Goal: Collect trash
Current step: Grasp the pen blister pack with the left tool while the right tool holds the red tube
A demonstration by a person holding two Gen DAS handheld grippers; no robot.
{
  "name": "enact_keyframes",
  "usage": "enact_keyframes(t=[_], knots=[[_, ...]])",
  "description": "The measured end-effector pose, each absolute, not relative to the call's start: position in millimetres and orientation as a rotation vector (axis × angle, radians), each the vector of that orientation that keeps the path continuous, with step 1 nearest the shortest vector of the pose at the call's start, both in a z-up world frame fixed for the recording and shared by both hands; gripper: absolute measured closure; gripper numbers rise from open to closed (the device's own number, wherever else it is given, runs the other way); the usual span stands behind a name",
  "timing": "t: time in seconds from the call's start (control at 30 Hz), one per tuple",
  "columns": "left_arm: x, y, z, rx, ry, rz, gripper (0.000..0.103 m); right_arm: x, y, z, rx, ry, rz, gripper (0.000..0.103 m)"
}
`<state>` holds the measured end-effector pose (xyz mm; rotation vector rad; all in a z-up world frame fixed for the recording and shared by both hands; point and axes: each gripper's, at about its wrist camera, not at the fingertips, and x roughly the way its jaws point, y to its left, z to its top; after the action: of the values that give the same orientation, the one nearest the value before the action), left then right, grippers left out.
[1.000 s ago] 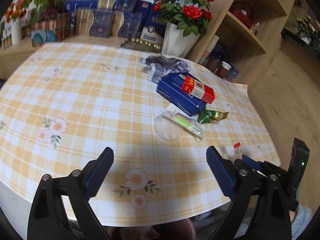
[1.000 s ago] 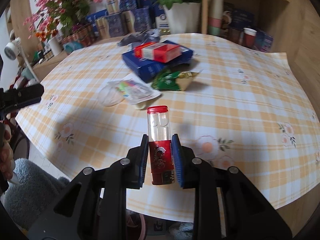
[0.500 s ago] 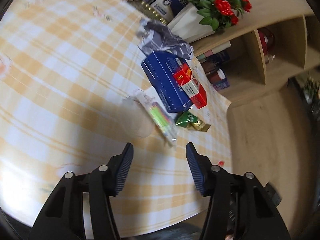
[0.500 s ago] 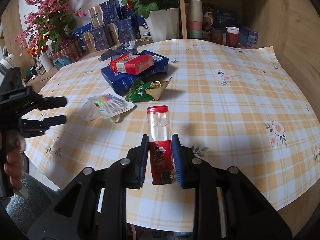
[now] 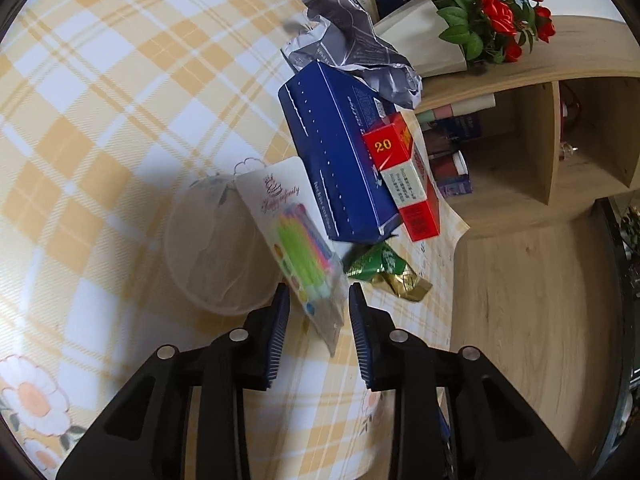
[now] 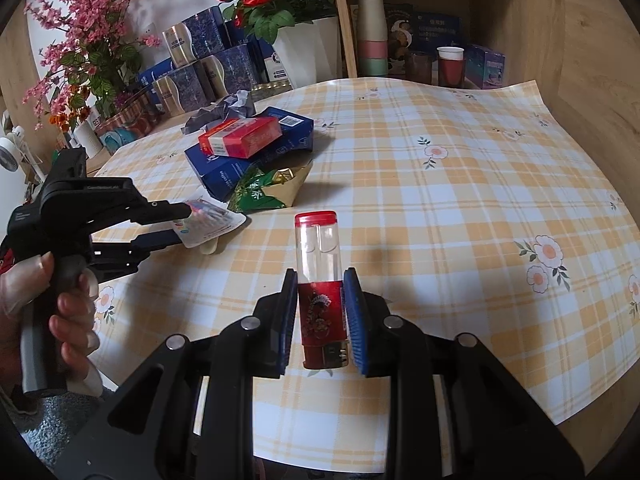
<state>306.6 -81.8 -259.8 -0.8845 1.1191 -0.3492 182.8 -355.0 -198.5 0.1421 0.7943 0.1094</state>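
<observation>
Left tool (image 5: 316, 304): jaws just been closing, candle packet (image 5: 298, 240) between them on tabletop (image 5: 100, 100), pads not yet pressing. Right tool (image 6: 320, 304): clenched on red lighter (image 6: 319, 280), above tabletop. Green wrapper (image 5: 384, 270) just beside packet.

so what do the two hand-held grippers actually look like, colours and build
Both look alike: matte black plastic frames with cut-out linkage arms joined by round silver pivot pins, ending in flat blue ribbed pads. The left hand-held gripper seen from the right wrist view has a black body with small pale lettering and a grey pistol-style handle. The right hand-held gripper shows the same frame. No cables or sleeves are visible.
</observation>
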Motion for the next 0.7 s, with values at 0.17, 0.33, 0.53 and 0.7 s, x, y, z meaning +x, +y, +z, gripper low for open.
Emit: enact_keyframes(t=[0.17,0.33,0.53,0.7], knots=[[316,-90,-260,-0.868,1.112,-0.338,0.074,184,-365,-200,0.154,0.794,0.102,0.076],[318,-94,-254,-0.783,1.084,-0.343,0.086,183,-368,-200,0.153,0.801,0.09,0.076],[308,-86,-235,-0.719,1.055,-0.365,0.088,175,-363,-193,0.138,0.799,0.088,0.076],[295,-73,-214,-0.701,1.029,-0.382,0.088,166,-356,-187,0.133,0.796,0.092,0.076]])
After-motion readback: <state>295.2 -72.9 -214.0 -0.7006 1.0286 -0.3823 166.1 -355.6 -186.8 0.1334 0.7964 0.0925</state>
